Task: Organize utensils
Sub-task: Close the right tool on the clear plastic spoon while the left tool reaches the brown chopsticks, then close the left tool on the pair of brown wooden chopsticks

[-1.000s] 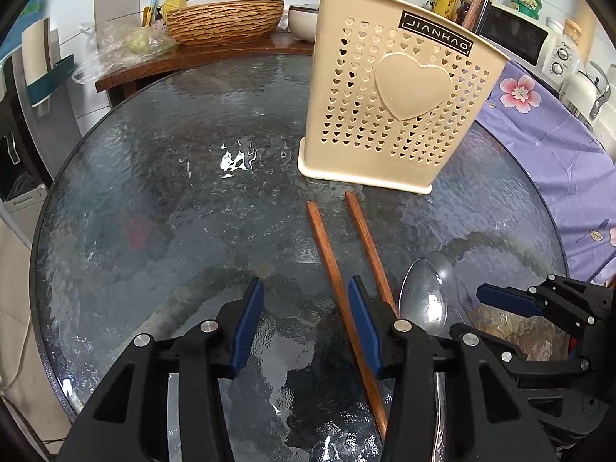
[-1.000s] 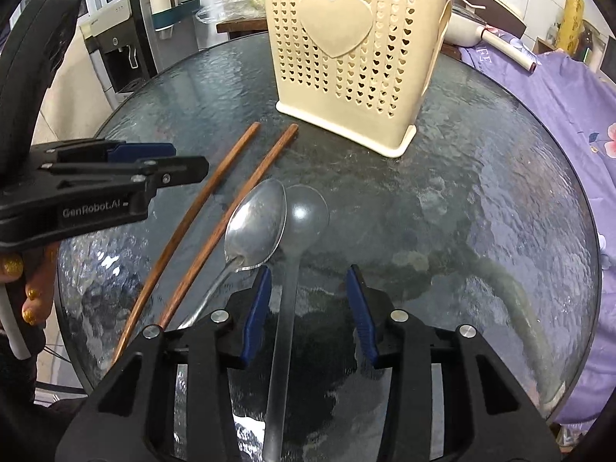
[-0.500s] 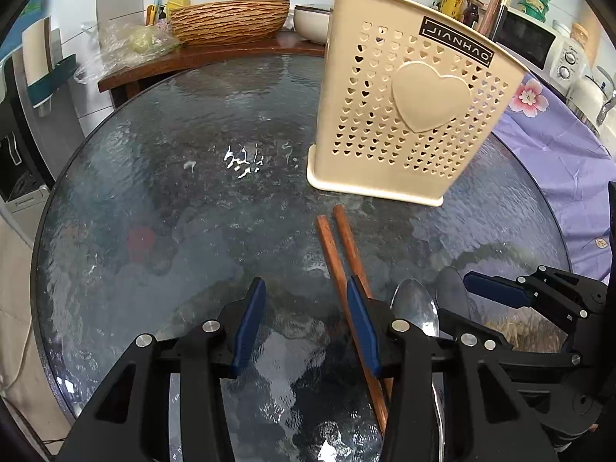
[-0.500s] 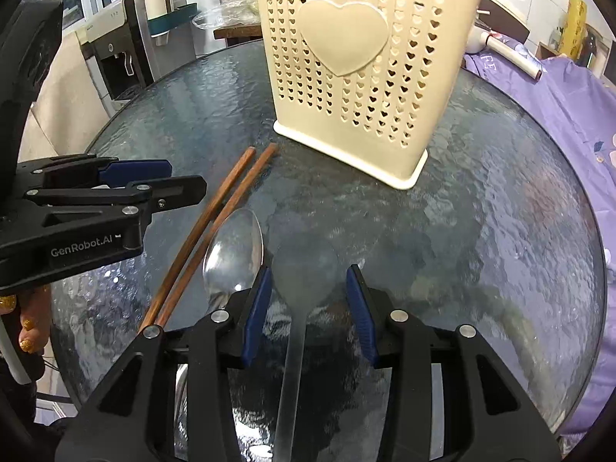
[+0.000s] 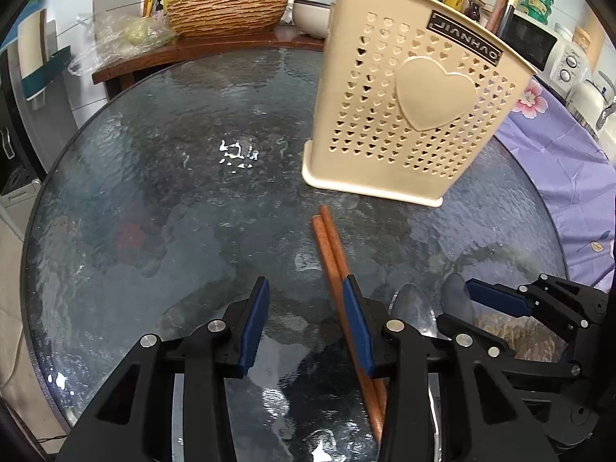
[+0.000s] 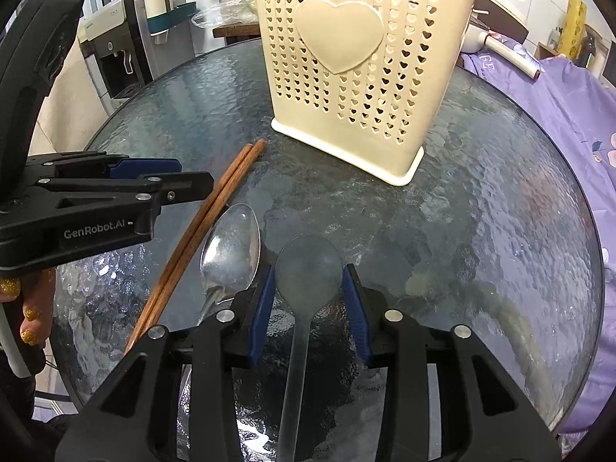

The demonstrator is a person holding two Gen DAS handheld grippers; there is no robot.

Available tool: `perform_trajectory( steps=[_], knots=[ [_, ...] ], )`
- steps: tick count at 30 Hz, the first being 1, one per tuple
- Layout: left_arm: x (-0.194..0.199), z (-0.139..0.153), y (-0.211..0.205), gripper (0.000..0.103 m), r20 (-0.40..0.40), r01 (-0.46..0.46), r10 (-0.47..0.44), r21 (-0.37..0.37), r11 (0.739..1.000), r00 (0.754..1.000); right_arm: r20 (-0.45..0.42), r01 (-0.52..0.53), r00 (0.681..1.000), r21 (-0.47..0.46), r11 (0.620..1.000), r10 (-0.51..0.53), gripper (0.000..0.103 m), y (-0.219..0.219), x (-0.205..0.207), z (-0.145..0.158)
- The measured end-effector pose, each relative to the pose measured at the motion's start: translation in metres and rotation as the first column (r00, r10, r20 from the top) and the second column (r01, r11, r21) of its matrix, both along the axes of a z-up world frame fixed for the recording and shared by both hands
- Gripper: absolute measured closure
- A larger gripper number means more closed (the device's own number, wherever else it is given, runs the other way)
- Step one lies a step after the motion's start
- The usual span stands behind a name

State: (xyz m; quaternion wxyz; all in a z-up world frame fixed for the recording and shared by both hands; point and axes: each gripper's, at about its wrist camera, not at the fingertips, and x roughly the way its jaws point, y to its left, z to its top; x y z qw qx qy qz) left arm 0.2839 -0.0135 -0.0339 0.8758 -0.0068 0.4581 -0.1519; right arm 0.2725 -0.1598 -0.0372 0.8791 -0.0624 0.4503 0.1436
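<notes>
Right wrist view: my right gripper (image 6: pixel 308 300), jaws closing but not yet pressing, straddled the translucent spoon (image 6: pixel 306 281) near the glass table's (image 6: pixel 500 208) front edge; my left gripper (image 5: pixel 304 323), also closing, touched the chopsticks (image 5: pixel 331 254).

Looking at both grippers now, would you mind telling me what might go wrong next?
The closing right gripper straddles the translucent spoon at its wide bowl; pads could slip off the curve. The closing left gripper has nothing between its jaws: the chopsticks run under its right finger, so it may miss them. The metal spoon lies close and could be nudged.
</notes>
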Motion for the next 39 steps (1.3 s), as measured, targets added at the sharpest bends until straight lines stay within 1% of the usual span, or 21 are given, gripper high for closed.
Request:
perform_trajectory(
  steps=[5,8,13,17,28,33,39],
  knots=[
    [-0.001,-0.004,-0.011,0.064,0.002,0.024,-0.024,0.021,0.999,1.0,-0.001,0.001,1.0,0.003,1.0,-0.001,0.066,-0.002,-0.001,0.0],
    [-0.002,-0.003,-0.009,0.064,0.0,0.019,-0.019,0.018,1.0,1.0,-0.001,0.005,1.0,0.003,1.0,-0.005,0.066,-0.004,-0.003,0.0],
    [0.0,-0.004,0.0,0.064,0.0,0.012,-0.012,0.043,0.999,1.0,-0.007,0.026,1.0,0.003,1.0,-0.026,0.066,-0.011,-0.004,0.001],
    [0.002,-0.003,0.003,0.064,-0.007,0.005,-0.004,0.044,0.999,1.0,-0.01,0.036,0.999,0.001,0.999,-0.036,0.066,-0.012,-0.003,0.001],
    [0.012,-0.004,-0.021,0.065,-0.002,0.042,-0.042,0.116,0.992,0.999,-0.025,0.048,0.999,-0.012,0.999,-0.048,0.066,-0.006,0.001,0.002],
    [0.015,-0.004,-0.021,0.077,0.002,0.039,-0.04,0.15,0.988,0.999,-0.036,0.052,0.998,-0.016,0.999,-0.053,0.066,-0.006,0.002,0.002],
    [0.02,-0.003,-0.027,0.086,-0.012,0.05,-0.049,0.174,0.984,0.999,-0.061,0.07,0.996,-0.025,0.997,-0.072,0.066,-0.006,0.006,0.003]
  ],
)
